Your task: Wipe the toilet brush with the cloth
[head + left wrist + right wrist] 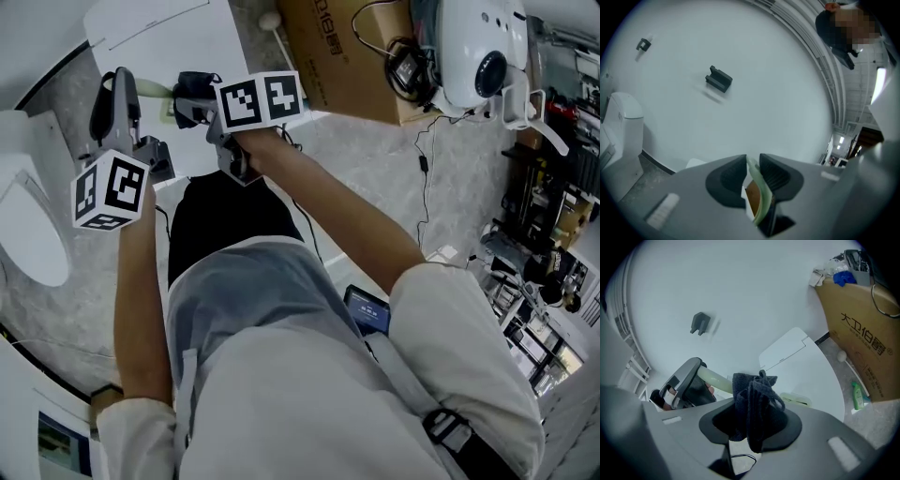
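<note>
The toilet brush shows as a pale green handle [156, 89] running between my two grippers. My left gripper [116, 89] is shut on it, and in the left gripper view the green handle [758, 191] is pinched edge-on between the jaws of the left gripper [752, 168]. My right gripper [194, 105] is shut on a dark grey cloth [753, 401]. The cloth bunches out of the right gripper [752, 417] and drapes against the handle [711, 378], right next to the left gripper [683, 384]. The brush head is hidden.
A white toilet [28, 211] stands at the left, and a white panel [159, 37] lies ahead. A cardboard box [349, 52] and cables sit to the right, with a green bottle [856, 396] on the floor beside the box. A dark bracket [719, 78] is on the wall.
</note>
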Demonstrator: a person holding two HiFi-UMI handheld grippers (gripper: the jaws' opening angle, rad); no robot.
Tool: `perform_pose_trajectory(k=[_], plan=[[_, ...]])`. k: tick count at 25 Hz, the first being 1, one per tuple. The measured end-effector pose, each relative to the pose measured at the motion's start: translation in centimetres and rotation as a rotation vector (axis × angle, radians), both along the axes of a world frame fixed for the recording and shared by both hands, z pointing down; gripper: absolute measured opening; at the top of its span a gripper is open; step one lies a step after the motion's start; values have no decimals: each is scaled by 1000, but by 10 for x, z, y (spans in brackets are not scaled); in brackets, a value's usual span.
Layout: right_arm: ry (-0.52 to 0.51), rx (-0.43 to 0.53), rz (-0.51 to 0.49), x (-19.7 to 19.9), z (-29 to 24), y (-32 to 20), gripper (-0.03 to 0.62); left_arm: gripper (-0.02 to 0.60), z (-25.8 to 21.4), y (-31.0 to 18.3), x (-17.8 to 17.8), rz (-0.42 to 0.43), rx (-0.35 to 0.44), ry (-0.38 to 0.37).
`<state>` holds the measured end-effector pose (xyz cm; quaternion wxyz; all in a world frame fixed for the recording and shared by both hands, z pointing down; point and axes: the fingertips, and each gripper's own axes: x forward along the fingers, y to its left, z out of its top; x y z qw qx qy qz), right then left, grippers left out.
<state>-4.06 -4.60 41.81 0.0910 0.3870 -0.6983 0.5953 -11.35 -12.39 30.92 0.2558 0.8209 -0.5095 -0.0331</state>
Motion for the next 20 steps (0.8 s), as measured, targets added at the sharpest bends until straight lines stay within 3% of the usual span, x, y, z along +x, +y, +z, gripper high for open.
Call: perform_pose_trajectory(k=[20], plan=[[-13, 56, -25, -9, -46, -16, 109, 0, -3, -4, -3, 3, -9, -22]])
